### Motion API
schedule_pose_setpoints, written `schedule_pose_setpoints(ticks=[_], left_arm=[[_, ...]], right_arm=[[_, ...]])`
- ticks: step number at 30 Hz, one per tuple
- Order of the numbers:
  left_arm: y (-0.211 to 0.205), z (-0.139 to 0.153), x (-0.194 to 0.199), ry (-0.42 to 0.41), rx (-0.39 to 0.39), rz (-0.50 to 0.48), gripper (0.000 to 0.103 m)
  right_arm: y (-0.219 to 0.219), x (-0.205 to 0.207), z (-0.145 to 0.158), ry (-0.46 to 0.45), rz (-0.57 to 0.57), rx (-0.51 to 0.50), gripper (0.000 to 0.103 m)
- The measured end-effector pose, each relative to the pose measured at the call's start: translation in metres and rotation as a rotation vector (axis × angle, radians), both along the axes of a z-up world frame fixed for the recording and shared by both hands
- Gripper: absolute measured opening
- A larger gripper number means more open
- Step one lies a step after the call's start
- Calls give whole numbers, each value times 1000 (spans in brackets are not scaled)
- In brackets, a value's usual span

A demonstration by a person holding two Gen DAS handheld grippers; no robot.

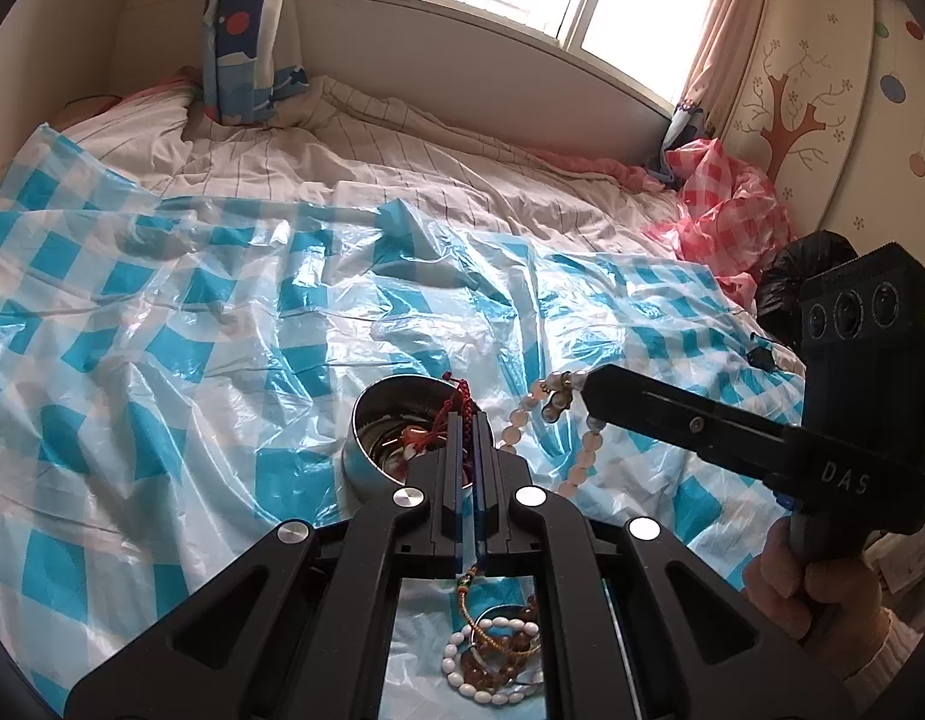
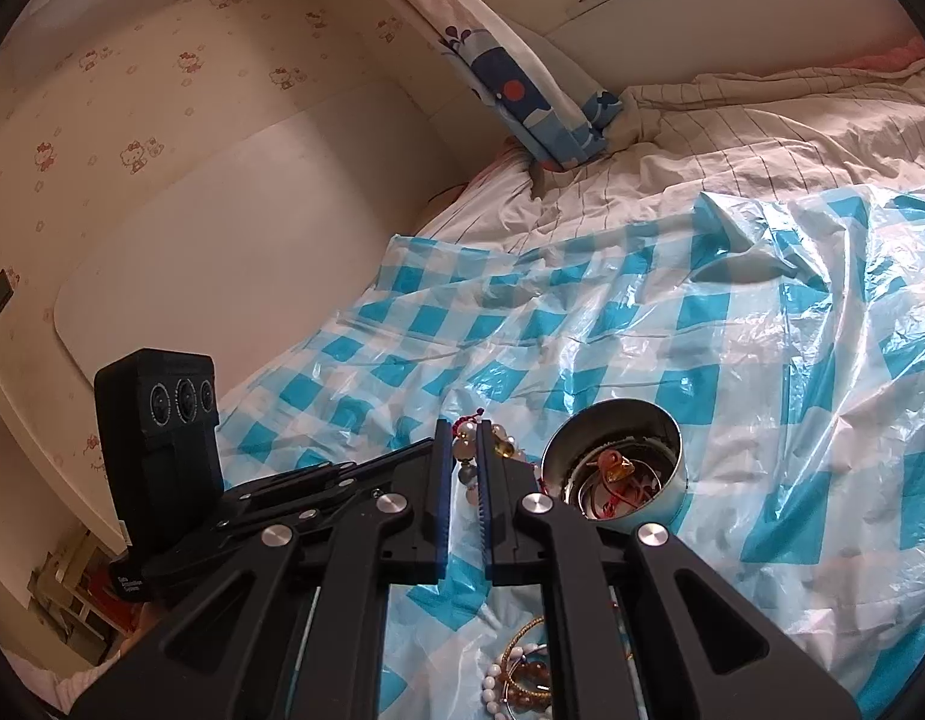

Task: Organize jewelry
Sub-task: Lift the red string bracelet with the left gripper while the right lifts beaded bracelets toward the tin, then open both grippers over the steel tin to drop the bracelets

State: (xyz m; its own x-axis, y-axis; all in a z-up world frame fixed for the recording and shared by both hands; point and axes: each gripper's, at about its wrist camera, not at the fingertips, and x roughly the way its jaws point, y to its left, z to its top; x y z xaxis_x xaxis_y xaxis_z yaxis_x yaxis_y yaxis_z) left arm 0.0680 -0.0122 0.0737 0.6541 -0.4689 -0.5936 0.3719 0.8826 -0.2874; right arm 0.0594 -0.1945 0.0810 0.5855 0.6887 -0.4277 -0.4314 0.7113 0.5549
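My round steel tin [image 2: 618, 468] sits on the blue-and-white checked plastic sheet [image 1: 192, 324] and already holds red-corded pieces and bangles, so I judge the sorting partly done. My right gripper [image 2: 467, 462] pinches the pale pink bead strand [image 1: 573, 450] just beside the tin. My left gripper [image 1: 467, 438], jaws pressed together on a thin red cord [image 1: 456, 405], hangs over the tin, while white and amber bead bracelets [image 1: 498, 654] remain loose on the sheet.

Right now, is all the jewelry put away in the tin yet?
Not yet. Some pieces already lie in the round metal tin. The right gripper pinches a pale bead bracelet, the left gripper a red cord. A white bead bracelet and amber beads remain on the checked plastic sheet.
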Motion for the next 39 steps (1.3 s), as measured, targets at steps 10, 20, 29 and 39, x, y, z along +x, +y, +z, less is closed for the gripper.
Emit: schedule_pose_setpoints(ticks=[10, 20, 29, 39], left_arm=[[-5, -1, 10, 7, -17, -2, 2], [-6, -5, 22, 18, -30, -1, 2], [-13, -14, 33, 36, -41, 0, 3], [-16, -31, 47, 90, -91, 16, 3]], right_arm=[[-4, 12, -3, 8, -21, 11, 9], [-5, 21, -9, 17, -27, 7, 9], [-7, 31, -20, 37, -40, -5, 9], [-10, 42, -32, 66, -70, -2, 9]])
